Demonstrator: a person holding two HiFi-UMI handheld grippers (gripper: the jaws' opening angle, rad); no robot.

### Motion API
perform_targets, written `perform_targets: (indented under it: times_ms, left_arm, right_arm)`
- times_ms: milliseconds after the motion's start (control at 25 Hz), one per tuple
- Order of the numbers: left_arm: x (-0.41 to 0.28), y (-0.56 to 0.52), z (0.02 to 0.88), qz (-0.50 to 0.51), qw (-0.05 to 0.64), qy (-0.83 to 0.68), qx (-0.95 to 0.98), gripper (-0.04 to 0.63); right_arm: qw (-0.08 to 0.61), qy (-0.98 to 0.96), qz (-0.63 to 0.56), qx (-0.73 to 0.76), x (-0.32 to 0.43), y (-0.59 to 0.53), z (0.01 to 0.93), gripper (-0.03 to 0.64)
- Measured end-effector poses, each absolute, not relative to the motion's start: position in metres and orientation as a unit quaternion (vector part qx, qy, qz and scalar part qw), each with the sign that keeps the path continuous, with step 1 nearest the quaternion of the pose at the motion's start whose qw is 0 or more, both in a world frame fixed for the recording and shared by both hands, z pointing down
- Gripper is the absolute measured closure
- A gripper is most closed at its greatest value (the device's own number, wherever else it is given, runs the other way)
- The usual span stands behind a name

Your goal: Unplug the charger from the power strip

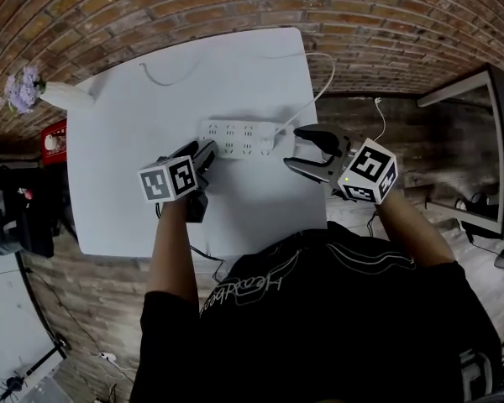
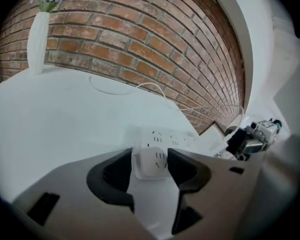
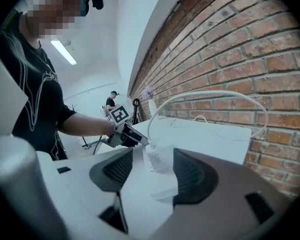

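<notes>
As arms reach forward, left tongs [image 1: 206, 153] gape astride the power strip [image 1: 239, 138] — right tongs [image 1: 295, 147], the charger [image 3: 159, 157].

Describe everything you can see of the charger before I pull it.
The charger is a small white plastic-looking block with rounded corners, plugged upright into the end of the white power strip nearest the right claw. A thin white cable leaves its top and loops up and away. It stands between the right claw's open jaws; the pads do not appear to press it.
</notes>
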State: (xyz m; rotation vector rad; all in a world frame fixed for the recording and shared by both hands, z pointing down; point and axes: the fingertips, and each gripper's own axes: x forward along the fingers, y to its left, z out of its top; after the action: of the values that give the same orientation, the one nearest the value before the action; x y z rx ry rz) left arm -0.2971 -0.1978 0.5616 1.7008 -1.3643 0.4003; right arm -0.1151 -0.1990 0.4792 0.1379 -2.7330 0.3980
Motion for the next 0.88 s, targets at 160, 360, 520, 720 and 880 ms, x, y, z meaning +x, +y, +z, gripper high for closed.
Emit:
perform_targets:
  times_ms: [160,360,520,720,880]
  left_arm:
    - [-0.295,-0.198,0.564,0.148,0.463,-0.539,0.688,0.374]
    - [-0.294,-0.198,0.563,0.157,0.450,-0.536,0.697,0.382]
    - [-0.294,-0.198,0.563,0.157,0.449,-0.537,0.696,0.385]
    - [-0.295,-0.198,0.564,0.156,0.454,-0.540,0.692,0.385]
    - [-0.295,-0.197,0.564,0.152,0.461,-0.539,0.688,0.387]
  right_arm:
    - [0.234,-0.967,0.091,0.042,-0.128,-0.205,0.501,0.391]
    - [0.234,-0.971,0.045,0.032,-0.152,-0.210,0.501,0.371]
    - [0.255,-0.967,-0.006,0.015,-0.163,-0.209,0.507,0.367]
    - [0.262,-0.965,-0.017,0.005,-0.177,-0.208,0.514,0.367]
    - [0.264,-0.964,-0.016,0.004,-0.185,-0.208,0.521,0.368]
